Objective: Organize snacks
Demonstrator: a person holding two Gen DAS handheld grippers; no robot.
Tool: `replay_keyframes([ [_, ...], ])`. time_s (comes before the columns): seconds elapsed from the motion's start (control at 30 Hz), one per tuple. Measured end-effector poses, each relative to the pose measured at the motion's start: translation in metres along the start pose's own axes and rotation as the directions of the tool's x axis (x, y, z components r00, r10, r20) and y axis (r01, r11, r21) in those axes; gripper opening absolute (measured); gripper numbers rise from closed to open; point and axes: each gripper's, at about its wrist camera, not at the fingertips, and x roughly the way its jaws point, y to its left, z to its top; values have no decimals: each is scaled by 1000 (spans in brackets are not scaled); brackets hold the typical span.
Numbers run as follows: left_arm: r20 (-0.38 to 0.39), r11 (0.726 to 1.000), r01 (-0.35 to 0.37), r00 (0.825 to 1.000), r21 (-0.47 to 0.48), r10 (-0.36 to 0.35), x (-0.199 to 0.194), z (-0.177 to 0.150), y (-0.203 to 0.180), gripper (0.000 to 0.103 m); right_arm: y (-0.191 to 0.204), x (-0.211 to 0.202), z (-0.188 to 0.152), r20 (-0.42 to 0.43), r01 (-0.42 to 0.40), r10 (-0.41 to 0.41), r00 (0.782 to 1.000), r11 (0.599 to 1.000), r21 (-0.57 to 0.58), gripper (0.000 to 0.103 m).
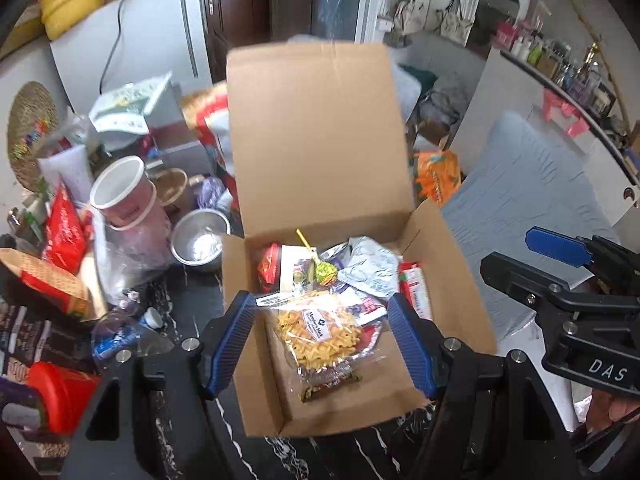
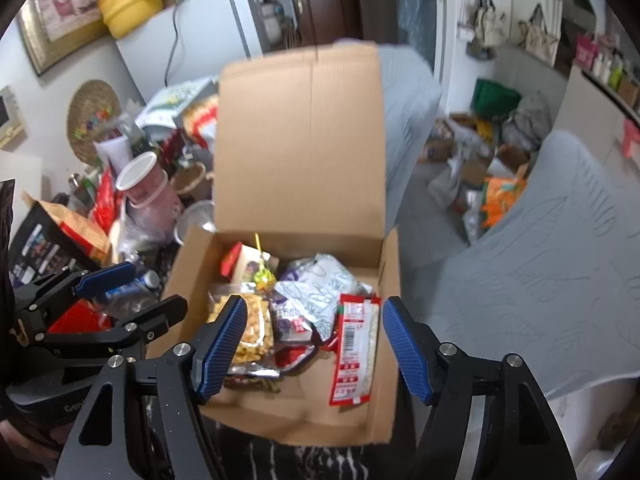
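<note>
Clutter fills the dark table (image 1: 188, 320) on the left side: pink cups (image 1: 128, 196), a metal bowl (image 1: 198, 240), red packets and a crushed bottle (image 1: 120, 332). Behind them stands a white fridge (image 1: 136, 44) with a yellow pot (image 1: 72, 4) on top. On the right is a grey cloth (image 1: 516, 200), and bags lie on the floor farther back.

An open cardboard box (image 1: 452, 280) sits in the middle of the table, with its lid (image 1: 316, 128) standing up at the back. The snacks are inside it. A clear bag of yellow crackers (image 1: 320, 336) lies near the front. Behind it are a lollipop (image 1: 322, 272) with a yellow stick, a small red pack (image 1: 269, 266) and a crinkly silver bag (image 1: 368, 266). A long red and white packet (image 2: 356, 352) lies along the right side of the box.

Both tongs hang above the box and point down into it. The left gripper (image 1: 322, 344) has its blue fingers (image 1: 232, 344) spread wide, and nothing is between them. The right gripper (image 2: 314, 348) is spread wide too and holds nothing. In the left camera, the right gripper shows at the right edge. In the right camera, the left gripper shows at the left edge.
</note>
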Motion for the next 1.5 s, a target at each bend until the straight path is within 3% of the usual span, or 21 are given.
replay_keyframes([
  [0.33,133,999,1,991,37,-6,-93,-27,-13,69,27,-98,-28,136,24,-20,990,999,-26,71],
  [0.53,190,998,18,981,54,-28,-143,-53,-18,69,46,-150,-56,216,47,-34,976,997,-55,76],
  [0.8,228,998,27,973,56,-40,-184,-92,-20,69,61,-201,-101,274,64,-51,960,997,-38,81],
  [1.23,227,997,32,973,71,-48,-201,-145,-13,69,71,-221,-168,254,78,-86,963,996,43,82],
  [1.5,225,996,35,973,84,-53,-200,-158,-13,69,72,-219,-195,242,77,-95,966,993,86,82],
])
